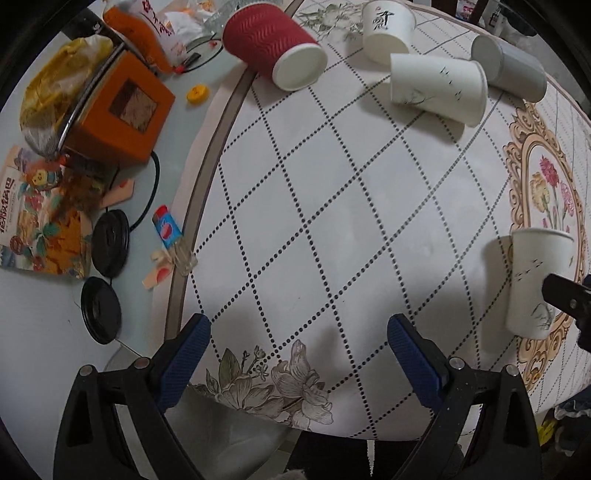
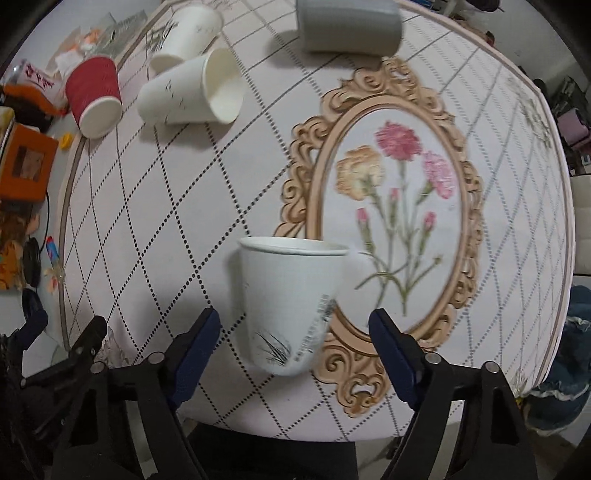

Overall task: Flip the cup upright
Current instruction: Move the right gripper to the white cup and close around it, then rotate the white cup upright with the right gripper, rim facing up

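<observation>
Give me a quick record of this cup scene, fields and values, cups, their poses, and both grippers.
upright cup: white paper cup, mouth up, on the tablecloth between the open jaws of the right gripper; contact unclear
cups on their side: red ribbed cup, white cup with bird marks, grey cup
fourth far cup: white cup with black calligraphy, pose hard to tell
left gripper: open, holding nothing, over bare cloth
beside the cloth: orange box, two black lids

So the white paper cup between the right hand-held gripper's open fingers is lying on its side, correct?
Not quite: the white paper cup stands upright, rim up, as the right wrist view shows. It does sit between the right hand-held gripper's open fingers.
</observation>
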